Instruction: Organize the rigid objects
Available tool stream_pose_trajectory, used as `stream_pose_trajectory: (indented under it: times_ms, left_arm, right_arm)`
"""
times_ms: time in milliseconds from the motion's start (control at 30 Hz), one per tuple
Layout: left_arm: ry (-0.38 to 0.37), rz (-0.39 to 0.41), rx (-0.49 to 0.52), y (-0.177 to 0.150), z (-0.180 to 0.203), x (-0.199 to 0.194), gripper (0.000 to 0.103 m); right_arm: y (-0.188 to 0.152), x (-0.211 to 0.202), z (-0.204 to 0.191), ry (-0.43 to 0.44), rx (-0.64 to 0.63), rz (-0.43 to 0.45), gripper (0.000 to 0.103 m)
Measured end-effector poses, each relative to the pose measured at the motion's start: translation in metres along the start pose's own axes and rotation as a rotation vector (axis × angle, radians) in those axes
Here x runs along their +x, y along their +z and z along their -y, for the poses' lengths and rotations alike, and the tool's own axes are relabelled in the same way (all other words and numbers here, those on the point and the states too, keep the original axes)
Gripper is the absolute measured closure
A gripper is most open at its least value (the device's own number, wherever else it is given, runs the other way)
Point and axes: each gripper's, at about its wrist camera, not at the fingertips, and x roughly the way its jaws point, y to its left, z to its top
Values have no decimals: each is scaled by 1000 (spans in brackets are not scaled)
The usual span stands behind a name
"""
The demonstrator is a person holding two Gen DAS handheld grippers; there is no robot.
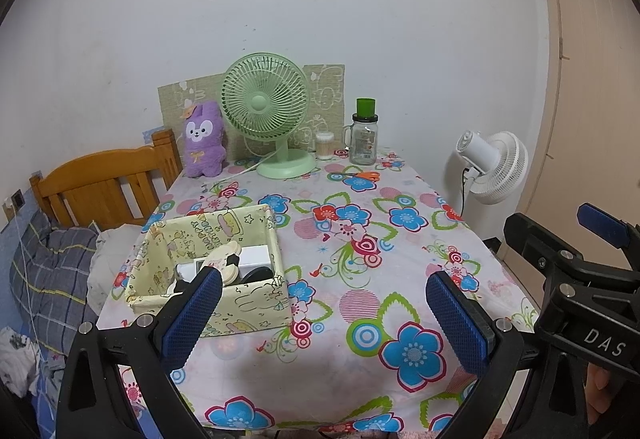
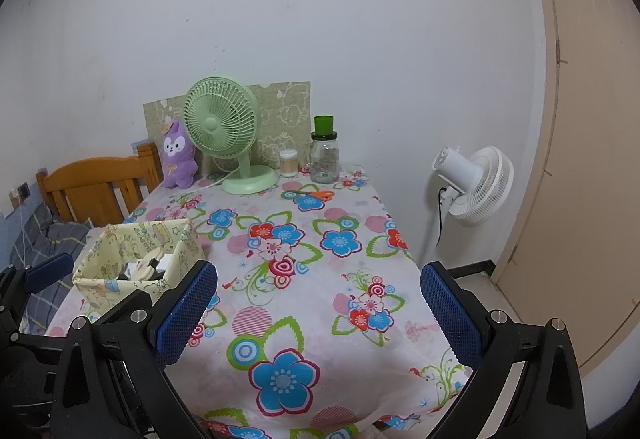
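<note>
Left gripper [image 1: 322, 313]: jaws spread wide, nothing between them; blue textured pads [image 1: 191, 313] facing each other above the near half of the table.
Right gripper [image 2: 318, 313]: jaws likewise spread wide and empty; held over the near right part of the table; seen from the left wrist view as a black frame at the far right edge.
Storage box [image 1: 208, 271]: pale yellow fabric box with cartoon print, open top, standing on the left side of the table, just beyond the left gripper's left finger; partly hidden by that finger in the left wrist view.
Box contents: a white rectangular item [image 1: 254, 257], a cream bear-shaped item [image 1: 224, 259] and a dark round item [image 1: 258, 274] lying inside; further detail not discernible.
Table [image 1: 400, 259]: covered by a white cloth with blue, red and pink flowers; near half bare of objects.
Scissors [image 1: 362, 175]: orange handles, lying flat on the cloth near the far edge, in front of the jar.
Glass jar [image 1: 364, 139]: upright, with handle and green cap, at the far right corner.
Cotton swab container [image 1: 324, 145]: small, clear, between jar and fan base.
Green desk fan [image 1: 266, 115]: upright at the far edge, centre.
Purple plush toy [image 1: 203, 145]: upright, left of the fan, against the wall.
White floor fan [image 2: 476, 185]: beside the table, right, near the door.
Wooden bed frame [image 1: 104, 187]: left of the table.
</note>
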Motion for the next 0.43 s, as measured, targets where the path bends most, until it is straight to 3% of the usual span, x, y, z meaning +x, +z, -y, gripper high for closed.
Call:
stream_pose_trajectory:
  times_ms: [433]
  left_arm:
    - [9, -3, -11, -3, -3, -1, 0]
  right_arm:
    - [2, 1, -3, 1, -8, -3, 0]
